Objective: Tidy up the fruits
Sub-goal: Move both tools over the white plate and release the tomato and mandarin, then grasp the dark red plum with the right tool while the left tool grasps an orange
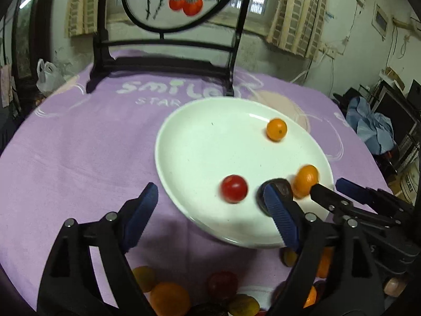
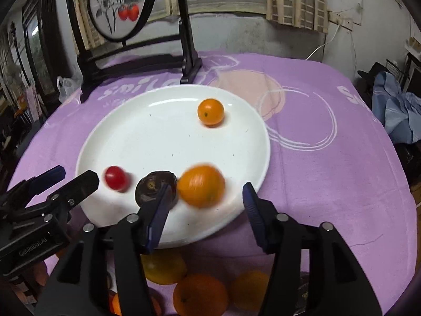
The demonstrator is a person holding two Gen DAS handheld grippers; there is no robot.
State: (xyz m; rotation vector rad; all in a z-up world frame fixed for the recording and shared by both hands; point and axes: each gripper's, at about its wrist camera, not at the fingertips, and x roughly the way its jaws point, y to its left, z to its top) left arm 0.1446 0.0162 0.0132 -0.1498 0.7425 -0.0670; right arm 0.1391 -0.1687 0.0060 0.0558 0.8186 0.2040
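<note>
A white plate (image 1: 200,142) (image 2: 147,131) lies on the purple cloth. On it are a red cherry tomato (image 1: 234,188) (image 2: 115,178), a dark purple fruit (image 1: 282,187) (image 2: 152,184), a blurred orange fruit (image 1: 305,180) (image 2: 201,186) and a second orange fruit (image 1: 276,129) (image 2: 210,112) at the far side. My left gripper (image 1: 213,213) is open and empty over the plate's near left edge. My right gripper (image 2: 208,210) is open and empty, with the blurred orange fruit just ahead of its fingers. Each gripper shows in the other's view (image 1: 334,188) (image 2: 68,177).
Several loose orange, yellow and red fruits (image 1: 169,299) (image 2: 200,295) lie on the cloth below the grippers. A black-framed round screen with painted persimmons (image 1: 168,26) (image 2: 123,21) stands at the back of the table. Clutter sits off the table's right edge.
</note>
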